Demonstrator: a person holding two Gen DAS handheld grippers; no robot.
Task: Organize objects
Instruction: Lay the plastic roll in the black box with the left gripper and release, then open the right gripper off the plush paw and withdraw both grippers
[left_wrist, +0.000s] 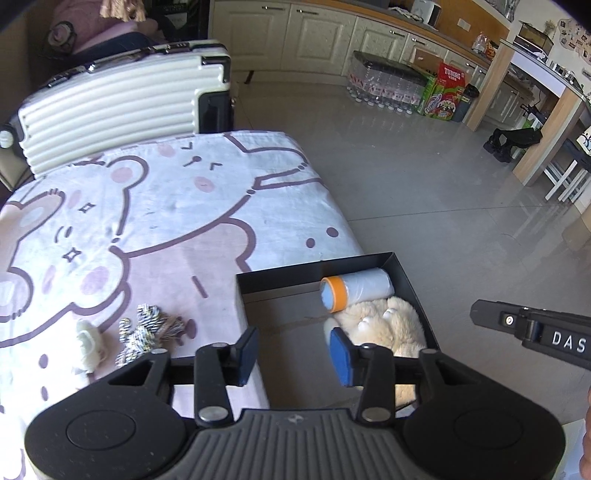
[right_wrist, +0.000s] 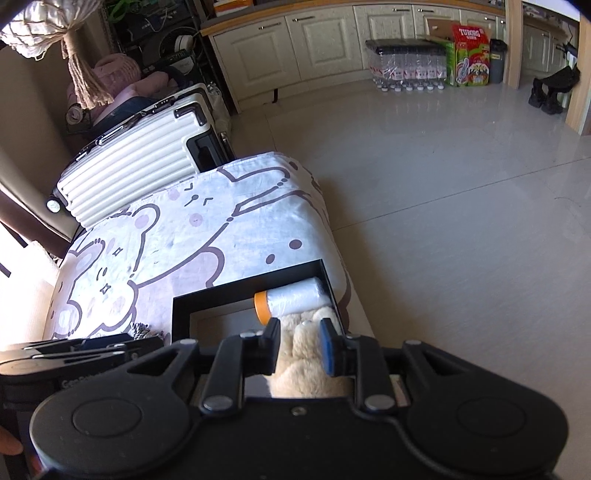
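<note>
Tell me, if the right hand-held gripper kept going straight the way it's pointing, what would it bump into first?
Most likely the cream plush toy lying in the black box. The right hand-held gripper points down at it, with its fingers slightly apart and nothing between them. Depth is hard to judge, so the gap is unclear.

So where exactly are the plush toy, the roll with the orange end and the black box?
plush toy (left_wrist: 384, 325): left wrist view, furry body.
roll (left_wrist: 365, 286): left wrist view, white side.
black box (right_wrist: 236, 291): right wrist view, far wall.
</note>
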